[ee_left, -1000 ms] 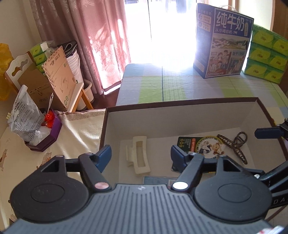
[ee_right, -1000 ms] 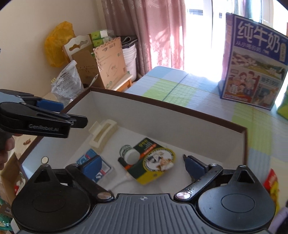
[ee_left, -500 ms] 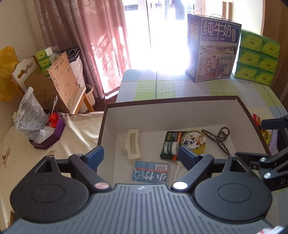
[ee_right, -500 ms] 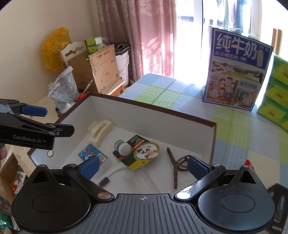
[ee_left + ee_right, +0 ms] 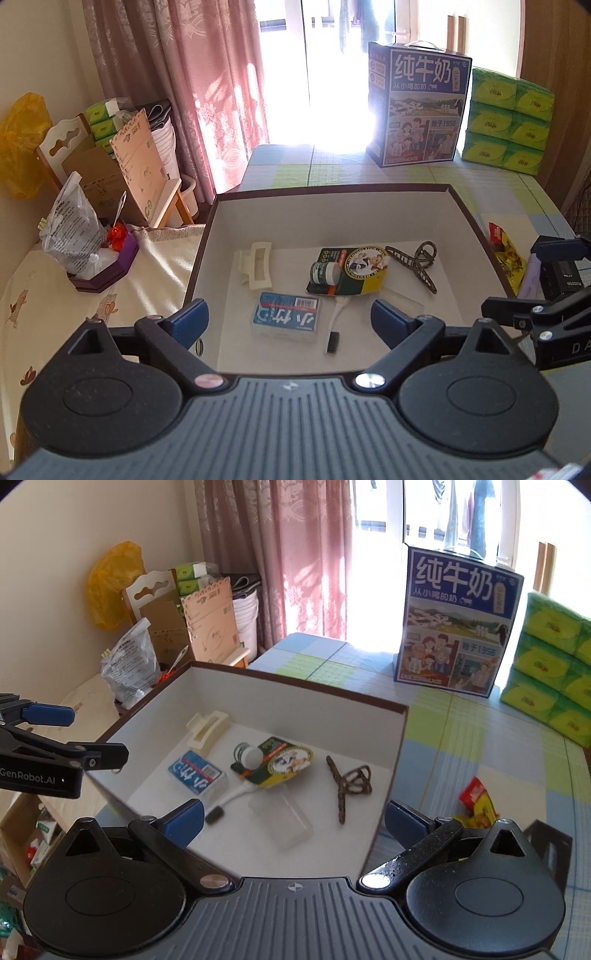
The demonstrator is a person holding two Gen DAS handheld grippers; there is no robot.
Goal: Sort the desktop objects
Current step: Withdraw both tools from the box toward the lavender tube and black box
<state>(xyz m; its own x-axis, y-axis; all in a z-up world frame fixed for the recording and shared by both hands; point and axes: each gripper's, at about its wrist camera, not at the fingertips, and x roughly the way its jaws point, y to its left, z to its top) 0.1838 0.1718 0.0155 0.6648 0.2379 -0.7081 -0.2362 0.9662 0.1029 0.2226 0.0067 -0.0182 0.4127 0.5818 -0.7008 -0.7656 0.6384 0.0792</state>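
A brown-rimmed white box holds a cream hair clip, a blue pack, a green-and-yellow card with a small bottle, a brown hair clip, a white brush and a clear case. My left gripper hangs open over the box's near edge, empty. My right gripper is open and empty above the near right corner.
A red-and-yellow snack packet and a black device lie right of the box. A blue milk carton and green tissue packs stand at the back. A purple tray with a bag sits left.
Both grippers have pulled back and up from the box, so more of its inside shows. They stay open and empty. The objects in the box have not moved.
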